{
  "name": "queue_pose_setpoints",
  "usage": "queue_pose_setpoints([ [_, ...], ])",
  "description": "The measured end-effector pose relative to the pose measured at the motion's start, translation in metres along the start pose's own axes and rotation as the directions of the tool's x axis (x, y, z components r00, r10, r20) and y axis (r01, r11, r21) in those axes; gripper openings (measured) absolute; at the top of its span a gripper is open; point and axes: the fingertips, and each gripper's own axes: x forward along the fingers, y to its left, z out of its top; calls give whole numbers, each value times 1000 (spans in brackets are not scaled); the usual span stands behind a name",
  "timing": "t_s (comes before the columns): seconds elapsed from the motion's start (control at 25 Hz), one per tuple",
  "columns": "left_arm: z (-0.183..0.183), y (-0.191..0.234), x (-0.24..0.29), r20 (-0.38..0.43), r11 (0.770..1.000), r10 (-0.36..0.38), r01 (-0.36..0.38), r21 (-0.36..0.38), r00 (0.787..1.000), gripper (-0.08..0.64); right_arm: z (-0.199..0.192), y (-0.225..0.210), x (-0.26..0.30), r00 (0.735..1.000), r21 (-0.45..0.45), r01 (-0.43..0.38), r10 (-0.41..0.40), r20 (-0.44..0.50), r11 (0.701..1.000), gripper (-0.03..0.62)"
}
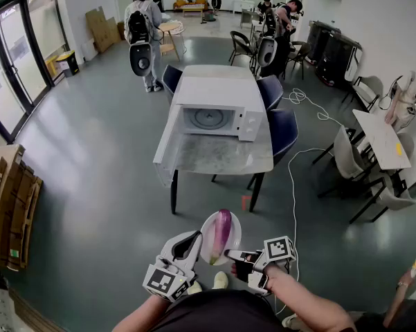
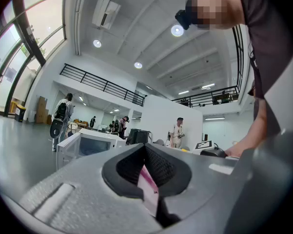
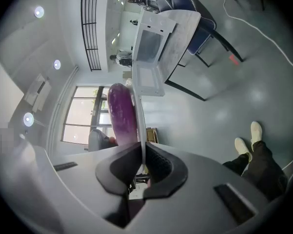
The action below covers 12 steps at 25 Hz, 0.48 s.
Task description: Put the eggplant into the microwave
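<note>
Head view: carries eggplant [image 1: 221,232] on a white plate [image 1: 233,235], well short of the open microwave [image 1: 214,109] on the counter [image 1: 221,158]. Left gripper view: pinches the plate's rim with left tool [image 2: 146,173]. Right gripper view: clamps the rim with right tool [image 3: 142,162].

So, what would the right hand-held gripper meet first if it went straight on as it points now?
The plate it grips, carrying the eggplant; beyond that, probably the left hand-held gripper.
</note>
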Motion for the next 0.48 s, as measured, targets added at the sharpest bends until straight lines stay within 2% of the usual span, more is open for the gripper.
queue_pose_setpoints([
  [0.16, 14, 16, 28, 38, 1000, -1, 0, 29, 999, 9, 39, 15, 5, 1000, -55, -13, 14, 8, 998, 21],
  [0.48, 9, 22, 31, 22, 1000, 12, -12, 17, 1000, 9, 45, 12, 8, 1000, -44, -17, 17, -9, 999, 21],
])
